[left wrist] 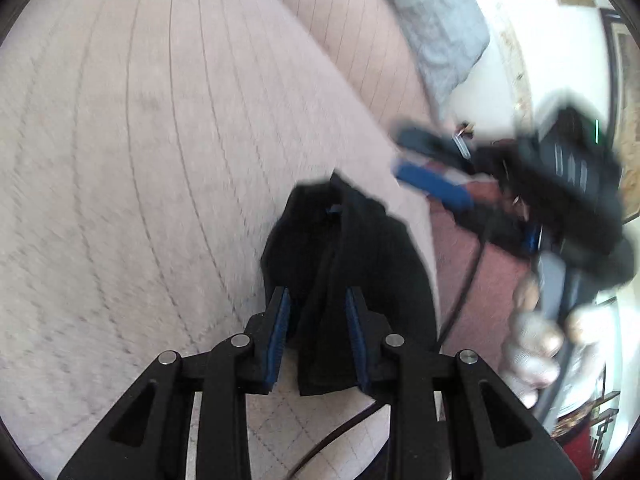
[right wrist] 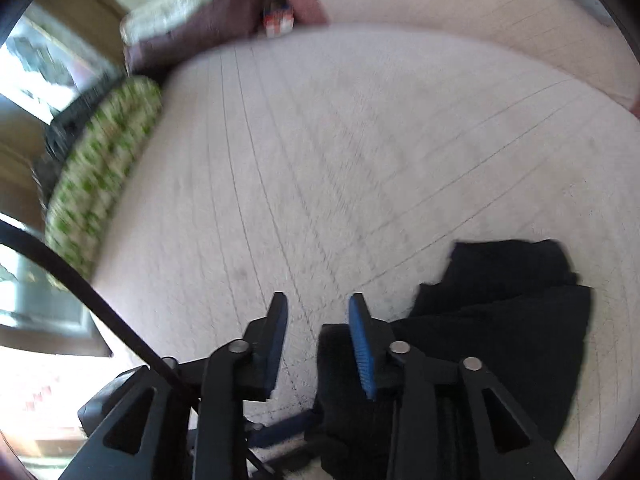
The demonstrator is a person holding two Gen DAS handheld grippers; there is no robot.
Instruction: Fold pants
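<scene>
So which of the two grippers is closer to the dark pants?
The left. The left gripper has the black pants bunched between its fingers. The right gripper is open beside them, over bare quilt, with nothing between its fingers.

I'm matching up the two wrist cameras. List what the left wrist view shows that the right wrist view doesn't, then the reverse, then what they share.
Left wrist only: the left gripper with black cloth between its pads, the right gripper seen from outside, a hand, and a grey blanket.
Right wrist only: a green-patterned cushion and the right gripper's pads standing apart over bare cover.
Both: the black pants on the pale quilted cover.
</scene>
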